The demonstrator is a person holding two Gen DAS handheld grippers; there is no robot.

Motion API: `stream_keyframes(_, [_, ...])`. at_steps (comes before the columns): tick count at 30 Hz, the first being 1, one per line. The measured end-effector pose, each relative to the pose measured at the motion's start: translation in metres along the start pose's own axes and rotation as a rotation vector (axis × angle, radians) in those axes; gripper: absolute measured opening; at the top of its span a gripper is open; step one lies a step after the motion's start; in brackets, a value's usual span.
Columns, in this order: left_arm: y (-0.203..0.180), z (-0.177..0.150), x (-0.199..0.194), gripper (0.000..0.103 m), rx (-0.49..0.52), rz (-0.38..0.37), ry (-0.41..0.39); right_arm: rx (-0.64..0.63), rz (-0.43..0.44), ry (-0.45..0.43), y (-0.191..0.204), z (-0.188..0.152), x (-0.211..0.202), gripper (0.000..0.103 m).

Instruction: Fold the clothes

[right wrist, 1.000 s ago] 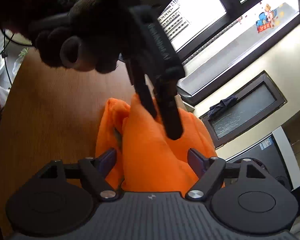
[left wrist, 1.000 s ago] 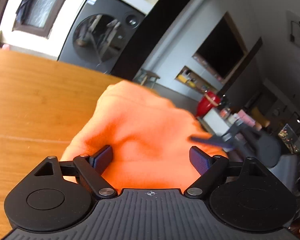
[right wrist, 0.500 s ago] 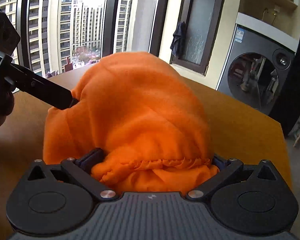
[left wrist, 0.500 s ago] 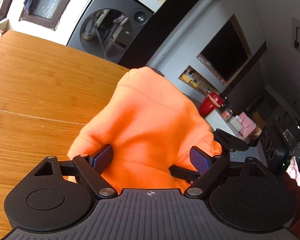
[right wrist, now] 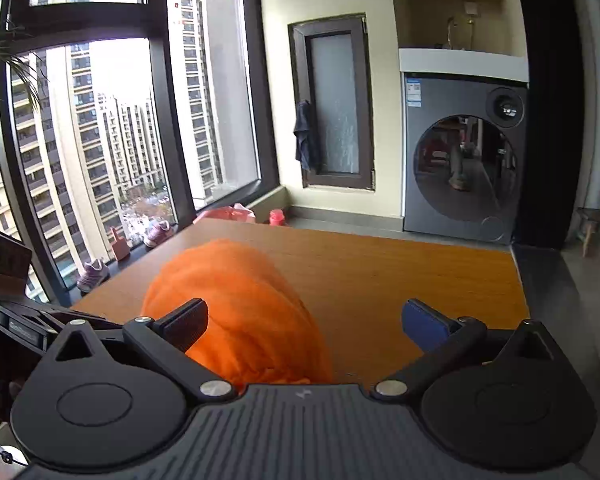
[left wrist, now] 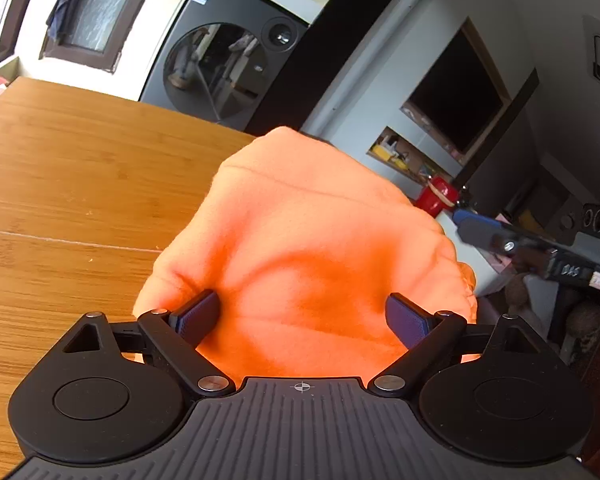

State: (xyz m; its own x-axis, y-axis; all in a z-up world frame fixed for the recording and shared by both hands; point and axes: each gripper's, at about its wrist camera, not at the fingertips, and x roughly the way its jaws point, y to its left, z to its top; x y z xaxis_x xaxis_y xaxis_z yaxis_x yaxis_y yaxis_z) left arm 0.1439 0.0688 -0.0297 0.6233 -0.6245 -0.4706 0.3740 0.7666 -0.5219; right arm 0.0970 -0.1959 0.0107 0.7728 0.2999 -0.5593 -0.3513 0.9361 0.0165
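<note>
Left wrist view shows the left gripper (left wrist: 302, 314) pointing forward and a little downward over the wooden table (left wrist: 72, 184), and its jaws are opening: the blue ribbed pads (left wrist: 198, 312) stand wide, with the orange garment (left wrist: 300, 240) bulging between them, though whether the pads press the cloth cannot be told. This garment is soft fleece, gathered into a rounded heap on the table near its edge, with smooth folds and a ruffled hem at 3 o'clock. At 3 o'clock the right gripper (left wrist: 484, 228) appears blurred, beside the heap. In the right wrist view the right gripper (right wrist: 304, 320) tilts downward with its jaws fully apart; the heap lies at 10 o'clock, passing behind the left pad (right wrist: 188, 316), while the right pad is over bare wood. The table has warm, fine grain. A grey washing machine (right wrist: 464, 156) with a round glass door stands at 1 o'clock.
</note>
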Motion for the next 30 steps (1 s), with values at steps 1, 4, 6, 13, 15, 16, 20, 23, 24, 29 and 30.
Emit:
stream_keyframes(1, [-0.001, 0.001, -0.002, 0.094, 0.0, 0.001, -0.003, -0.03, -0.03, 0.074, 0.006, -0.016, 0.013, 0.103])
stream_keyframes(4, [-0.01, 0.008, -0.015, 0.094, 0.002, -0.002, -0.026, 0.045, 0.0, 0.04, 0.003, -0.038, 0.025, 0.103])
stream_keyframes(6, [-0.022, 0.012, -0.028, 0.094, 0.027, -0.046, -0.059, 0.093, 0.017, 0.059, 0.0, -0.039, 0.025, 0.103])
stream_keyframes(13, [-0.046, 0.007, -0.011, 0.096, 0.089, -0.004, -0.01, 0.04, 0.023, 0.071, 0.003, -0.029, 0.021, 0.103])
stream_keyframes(15, [-0.043, 0.001, 0.007, 0.096, 0.106, 0.08, 0.042, 0.039, 0.054, 0.03, -0.003, -0.013, 0.01, 0.103])
stream_keyframes(16, [-0.042, -0.002, 0.013, 0.096, 0.128, 0.104, 0.055, 0.043, 0.073, -0.006, -0.006, -0.003, 0.004, 0.103])
stream_keyframes(20, [-0.044, -0.001, 0.015, 0.098, 0.157, 0.113, 0.062, 0.007, 0.061, -0.101, -0.004, 0.036, -0.003, 0.103])
stream_keyframes(23, [-0.042, -0.003, 0.013, 0.098, 0.16, 0.108, 0.062, -0.082, 0.015, -0.122, 0.008, 0.063, 0.018, 0.103])
stream_keyframes(24, [-0.042, -0.003, 0.012, 0.098, 0.162, 0.108, 0.062, -0.132, -0.005, -0.092, 0.016, 0.068, 0.035, 0.103])
stream_keyframes(29, [-0.039, -0.004, 0.009, 0.099, 0.165, 0.098, 0.055, -0.316, -0.199, 0.066, 0.034, 0.044, 0.116, 0.103])
stream_keyframes(30, [-0.038, -0.004, 0.009, 0.099, 0.163, 0.092, 0.053, -0.292, -0.194, 0.076, 0.028, 0.039, 0.123, 0.103])
